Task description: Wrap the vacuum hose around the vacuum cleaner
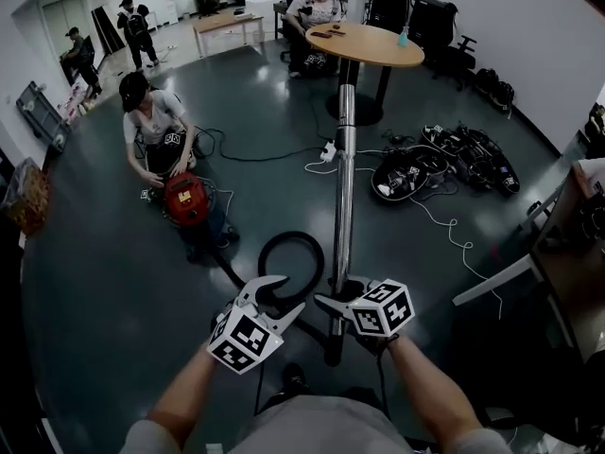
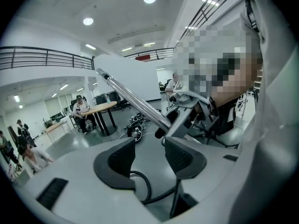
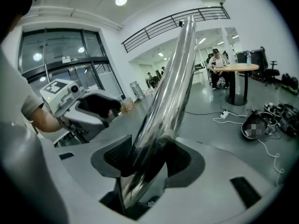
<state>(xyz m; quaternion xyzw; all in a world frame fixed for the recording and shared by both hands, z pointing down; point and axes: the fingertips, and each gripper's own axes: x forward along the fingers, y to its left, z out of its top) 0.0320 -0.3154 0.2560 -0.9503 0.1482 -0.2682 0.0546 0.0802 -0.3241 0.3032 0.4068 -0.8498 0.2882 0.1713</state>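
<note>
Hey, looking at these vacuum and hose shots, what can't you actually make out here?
Head view: where the black hose joins the red vacuum cleaner; too small and dark.
Right gripper view: the lower end of the chrome tube, hidden under the right gripper that grips it.
Left gripper view: most of the hose, covered by the body of the open left gripper; the vacuum cleaner is out of frame.

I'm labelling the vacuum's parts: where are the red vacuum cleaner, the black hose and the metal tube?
Red vacuum cleaner (image 1: 186,200): head view, red body.
Black hose (image 1: 291,235): head view, top of its loop.
Metal tube (image 1: 346,159): head view, middle of shaft.
</note>
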